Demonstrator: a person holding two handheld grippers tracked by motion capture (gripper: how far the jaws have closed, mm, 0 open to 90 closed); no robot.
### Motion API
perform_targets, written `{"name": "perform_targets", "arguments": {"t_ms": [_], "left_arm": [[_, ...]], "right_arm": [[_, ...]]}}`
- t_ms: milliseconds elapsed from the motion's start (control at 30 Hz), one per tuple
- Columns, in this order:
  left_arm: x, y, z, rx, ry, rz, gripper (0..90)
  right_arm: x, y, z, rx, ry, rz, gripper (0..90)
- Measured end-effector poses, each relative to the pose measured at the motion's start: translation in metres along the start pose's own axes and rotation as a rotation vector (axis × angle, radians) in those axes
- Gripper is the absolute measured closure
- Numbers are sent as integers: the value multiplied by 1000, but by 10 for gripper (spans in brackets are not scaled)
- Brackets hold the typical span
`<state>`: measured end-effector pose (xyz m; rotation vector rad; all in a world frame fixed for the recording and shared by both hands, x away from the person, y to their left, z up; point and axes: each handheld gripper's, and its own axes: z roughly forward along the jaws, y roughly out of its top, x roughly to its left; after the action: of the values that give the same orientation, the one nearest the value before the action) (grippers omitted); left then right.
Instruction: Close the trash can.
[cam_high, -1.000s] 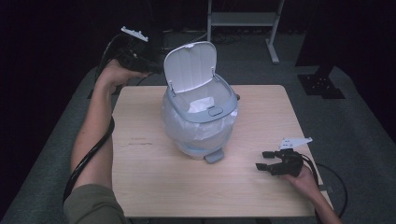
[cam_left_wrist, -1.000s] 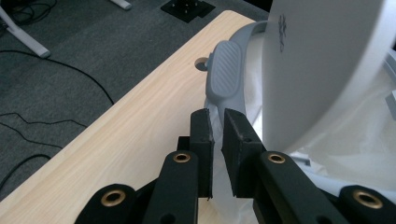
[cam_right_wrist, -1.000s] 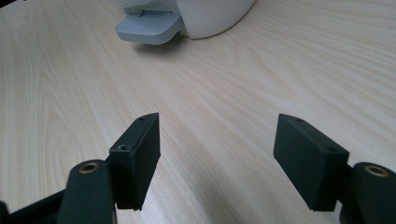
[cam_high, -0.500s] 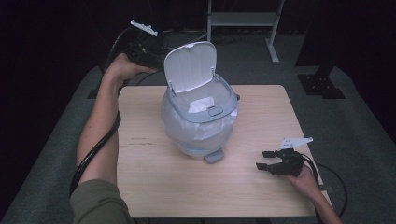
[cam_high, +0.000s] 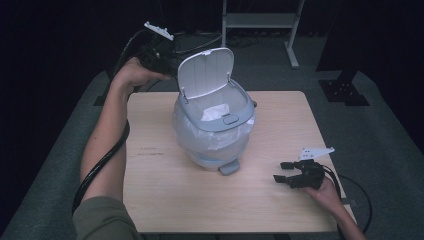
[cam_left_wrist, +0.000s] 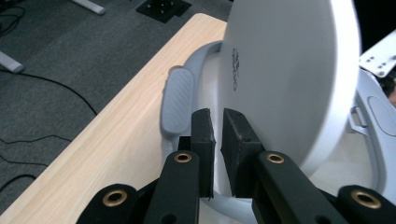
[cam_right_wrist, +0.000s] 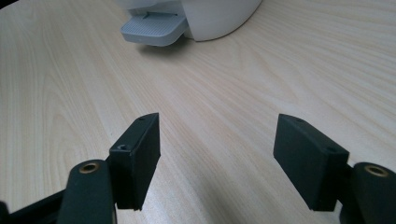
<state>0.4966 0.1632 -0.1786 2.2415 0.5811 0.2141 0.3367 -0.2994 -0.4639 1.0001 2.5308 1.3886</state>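
Bin lid (cam_high: 206, 72) stays up; left tool (cam_left_wrist: 215, 140) nearly closed has neared it, right tool (cam_right_wrist: 217, 158) wide.

A pedal bin (cam_high: 215, 135) stands mid-table (cam_high: 160, 200), its lid (cam_high: 206, 72) raised at the rear and its pedal (cam_high: 229, 167) toward the near edge. The left gripper (cam_high: 170, 62) sits behind the lid, apparently just touching it; the right gripper (cam_high: 286, 172) rests near the front right corner.
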Motion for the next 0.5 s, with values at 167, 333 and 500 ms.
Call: {"name": "perform_targets", "arguments": {"t_ms": [167, 333, 500], "left_arm": [[-10, 1, 1, 14, -7, 26, 826], [-17, 3, 2, 35, -10, 51, 826], [-23, 5, 2, 35, -14, 76, 820]], "right_arm": [[1, 1, 1, 7, 1, -5, 305], [3, 1, 2, 7, 1, -10, 306], [3, 1, 2, 10, 2, -12, 306]]}}
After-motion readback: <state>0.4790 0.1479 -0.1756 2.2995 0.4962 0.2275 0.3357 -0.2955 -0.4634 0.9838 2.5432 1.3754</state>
